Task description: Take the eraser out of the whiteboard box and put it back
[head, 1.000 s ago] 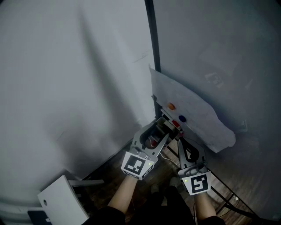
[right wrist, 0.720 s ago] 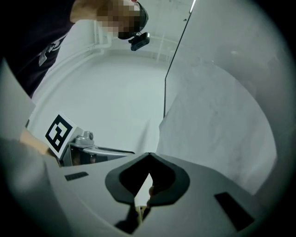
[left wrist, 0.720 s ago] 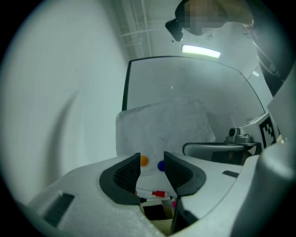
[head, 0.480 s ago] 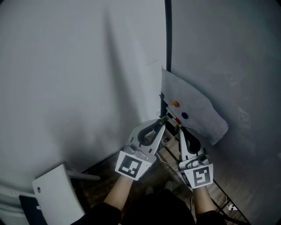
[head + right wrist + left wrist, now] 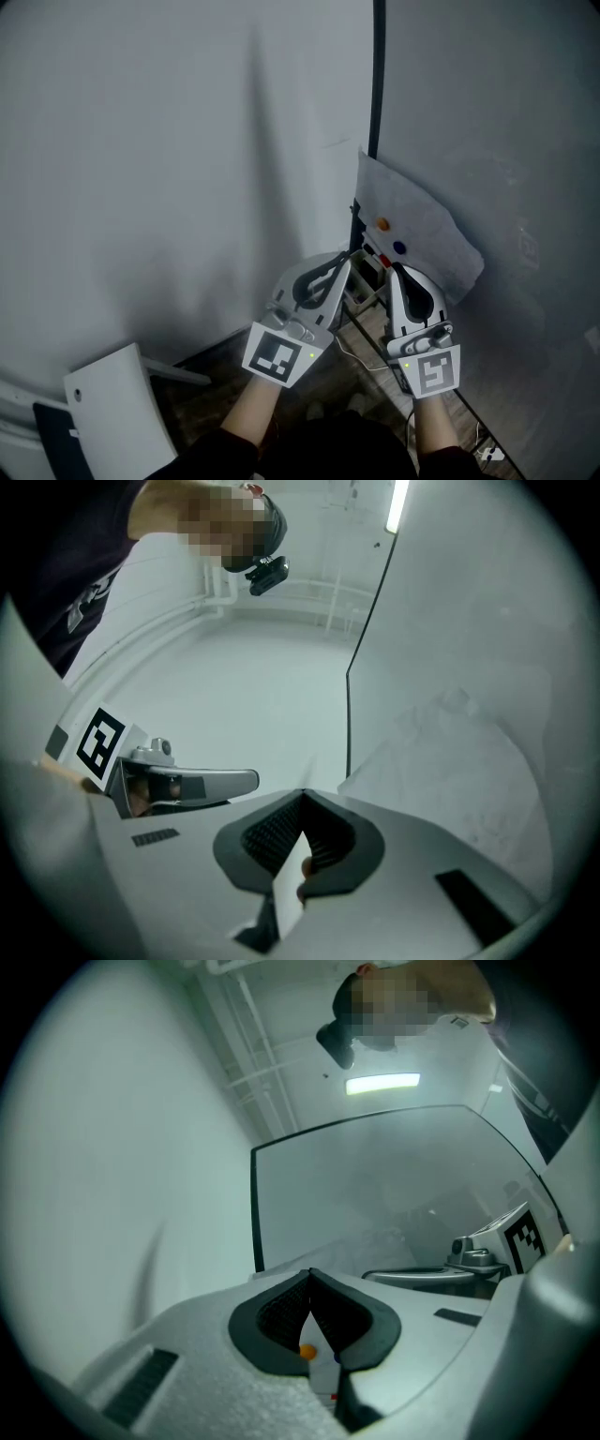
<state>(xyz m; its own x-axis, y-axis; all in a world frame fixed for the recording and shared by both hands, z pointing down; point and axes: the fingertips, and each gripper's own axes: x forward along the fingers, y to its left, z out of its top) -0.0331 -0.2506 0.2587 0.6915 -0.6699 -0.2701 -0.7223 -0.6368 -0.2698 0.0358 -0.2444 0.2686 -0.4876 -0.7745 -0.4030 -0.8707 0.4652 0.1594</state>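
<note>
Both grippers are empty. The left gripper (image 5: 347, 266) has just been closing, and its jaws now meet with nothing between them. The right gripper (image 5: 394, 270) also has its tips together. Both point at the whiteboard box (image 5: 364, 287) at centre frame, under the paper sheet (image 5: 417, 234) on the whiteboard (image 5: 506, 141). The eraser cannot be picked out; presumably it lies in that box. It should be light, with a stiff back and a soft felt face. Pinch it gently across its narrow sides, near the middle.
</note>
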